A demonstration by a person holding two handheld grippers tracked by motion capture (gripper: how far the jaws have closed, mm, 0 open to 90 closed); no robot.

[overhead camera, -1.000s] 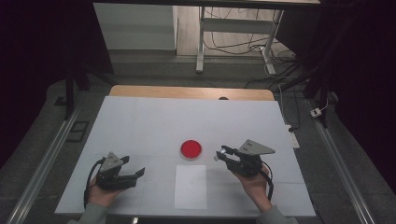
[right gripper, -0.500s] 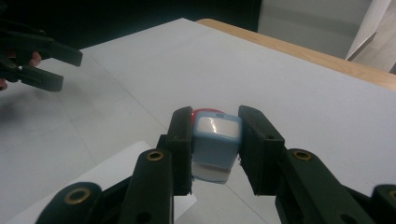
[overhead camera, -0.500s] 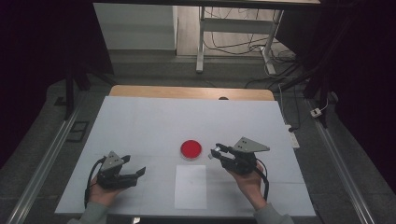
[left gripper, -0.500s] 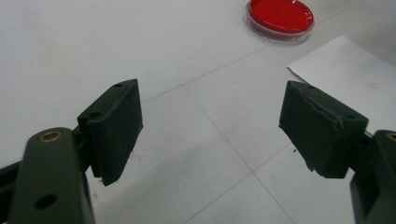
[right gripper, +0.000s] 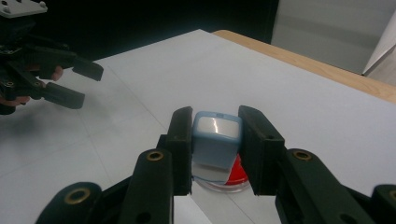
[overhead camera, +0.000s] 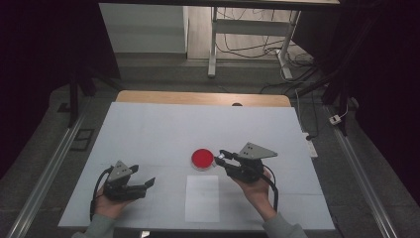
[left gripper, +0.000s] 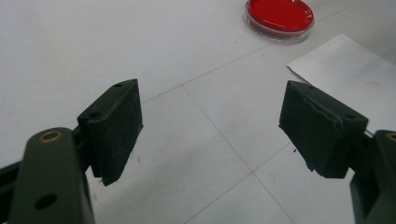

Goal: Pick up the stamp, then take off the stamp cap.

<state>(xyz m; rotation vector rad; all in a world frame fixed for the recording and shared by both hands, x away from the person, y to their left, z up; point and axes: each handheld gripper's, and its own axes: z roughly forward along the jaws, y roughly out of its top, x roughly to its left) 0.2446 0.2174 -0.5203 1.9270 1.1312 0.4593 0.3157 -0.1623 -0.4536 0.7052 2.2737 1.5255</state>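
A round clear dish with a red filling [overhead camera: 202, 158] [left gripper: 279, 16] lies near the table's middle. My right gripper [overhead camera: 221, 157] [right gripper: 215, 140] is shut on a small pale-blue block with a shiny white face [right gripper: 216, 138], held right beside and just above the dish [right gripper: 232, 176]. My left gripper [overhead camera: 148, 184] [left gripper: 210, 121] rests at the front left with its jaws wide apart and nothing between them; it points toward the dish. A white paper sheet [overhead camera: 202, 198] [left gripper: 345, 74] lies in front of the dish.
The white table [overhead camera: 163, 129] has a wooden strip along its far edge [overhead camera: 203, 98]. A metal frame with cables [overhead camera: 247, 44] stands on the floor beyond. Rails [overhead camera: 44, 173] run along both sides of the table.
My right gripper has moved left with the blue block, from beside the dish to its right edge. The left gripper has stayed in place.
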